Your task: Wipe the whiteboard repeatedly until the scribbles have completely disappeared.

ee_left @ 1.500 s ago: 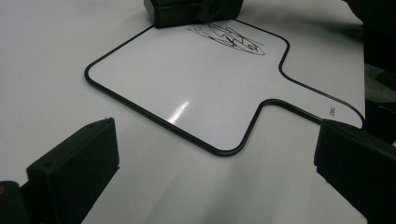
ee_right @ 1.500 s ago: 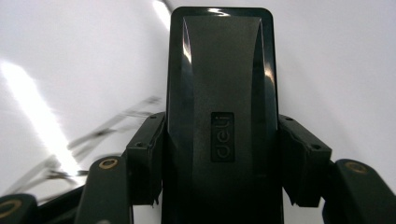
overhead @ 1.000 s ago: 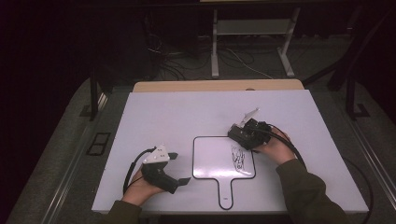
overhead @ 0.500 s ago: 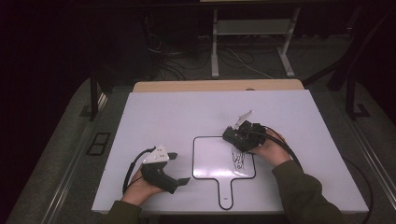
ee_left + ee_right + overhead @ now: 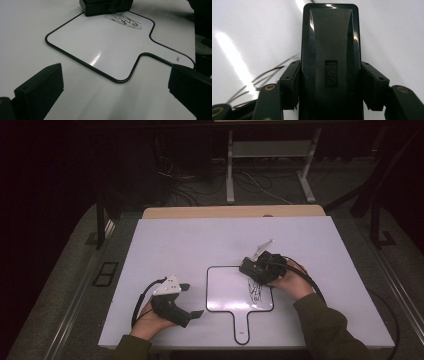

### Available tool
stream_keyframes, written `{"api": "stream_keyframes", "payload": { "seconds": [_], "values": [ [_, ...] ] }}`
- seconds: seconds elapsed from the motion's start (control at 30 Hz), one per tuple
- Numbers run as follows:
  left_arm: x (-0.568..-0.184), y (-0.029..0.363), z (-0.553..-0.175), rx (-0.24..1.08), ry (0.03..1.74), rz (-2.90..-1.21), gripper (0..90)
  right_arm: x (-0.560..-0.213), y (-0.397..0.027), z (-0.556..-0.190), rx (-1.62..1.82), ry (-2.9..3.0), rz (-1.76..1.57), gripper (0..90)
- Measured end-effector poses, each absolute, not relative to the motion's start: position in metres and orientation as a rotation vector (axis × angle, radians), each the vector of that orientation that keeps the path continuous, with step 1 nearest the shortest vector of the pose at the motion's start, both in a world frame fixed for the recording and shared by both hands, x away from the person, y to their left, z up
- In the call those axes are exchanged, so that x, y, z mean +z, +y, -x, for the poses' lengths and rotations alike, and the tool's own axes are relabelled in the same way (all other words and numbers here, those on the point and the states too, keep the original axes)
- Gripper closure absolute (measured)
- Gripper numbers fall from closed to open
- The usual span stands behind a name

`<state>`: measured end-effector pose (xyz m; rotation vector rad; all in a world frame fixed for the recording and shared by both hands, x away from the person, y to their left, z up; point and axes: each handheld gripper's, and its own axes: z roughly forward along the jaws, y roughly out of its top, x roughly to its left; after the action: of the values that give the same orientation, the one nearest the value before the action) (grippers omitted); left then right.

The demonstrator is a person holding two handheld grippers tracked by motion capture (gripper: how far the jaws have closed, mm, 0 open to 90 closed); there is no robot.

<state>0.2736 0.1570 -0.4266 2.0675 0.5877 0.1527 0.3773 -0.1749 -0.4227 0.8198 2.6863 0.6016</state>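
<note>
Right gripper (image 5: 248, 265) clamped on black plastic eraser (image 5: 329, 62), pressed onto white paddle-shaped whiteboard (image 5: 230, 290) beside black scribble (image 5: 255, 290). Left gripper (image 5: 192, 300) open, resting on white bench (image 5: 200, 240).

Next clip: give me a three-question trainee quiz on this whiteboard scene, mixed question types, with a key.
1. What does the right gripper clamp?
2. True or false: the left gripper rests on the white paddle-shaped whiteboard with a black rim.
3. Where on that board are the black marker scribbles? A) on the handle B) by the eraser, on the board's right side in the high view C) across the whole board

Key:
1. A black rectangular plastic eraser, jaws shut on its sides.
2. False: it lies open on the white table beside the board.
3. B
</note>
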Motion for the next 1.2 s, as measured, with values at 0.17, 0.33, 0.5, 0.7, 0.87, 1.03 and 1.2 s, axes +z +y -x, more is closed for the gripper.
{"api": "stream_keyframes", "payload": {
  "seconds": [0.17, 0.33, 0.5, 0.7, 0.87, 1.03, 1.2],
  "values": [
    [-0.427, 0.157, -0.273, 0.152, 0.588, -2.067, 0.0, -0.422, -0.168, -0.364, 0.603, 2.707, -0.767, 38.8],
    [-0.426, 0.156, -0.273, 0.153, 0.587, -2.065, 0.0, -0.422, -0.164, -0.351, 0.616, 2.737, -0.725, 38.8],
    [-0.426, 0.157, -0.273, 0.155, 0.587, -2.065, 0.0, -0.422, -0.165, -0.349, 0.606, 2.743, -0.713, 38.7],
    [-0.426, 0.157, -0.273, 0.153, 0.588, -2.066, 0.0, -0.423, -0.183, -0.365, 0.619, 2.713, -0.824, 38.7],
    [-0.427, 0.156, -0.273, 0.151, 0.587, -2.067, 0.0, -0.423, -0.191, -0.368, 0.615, 2.701, -0.85, 38.7],
    [-0.426, 0.157, -0.273, 0.152, 0.589, -2.066, 0.0, -0.422, -0.185, -0.359, 0.607, 2.72, -0.797, 38.7],
    [-0.426, 0.156, -0.273, 0.152, 0.589, -2.066, 0.0, -0.422, -0.179, -0.346, 0.615, 2.754, -0.739, 38.7]
  ]
}}
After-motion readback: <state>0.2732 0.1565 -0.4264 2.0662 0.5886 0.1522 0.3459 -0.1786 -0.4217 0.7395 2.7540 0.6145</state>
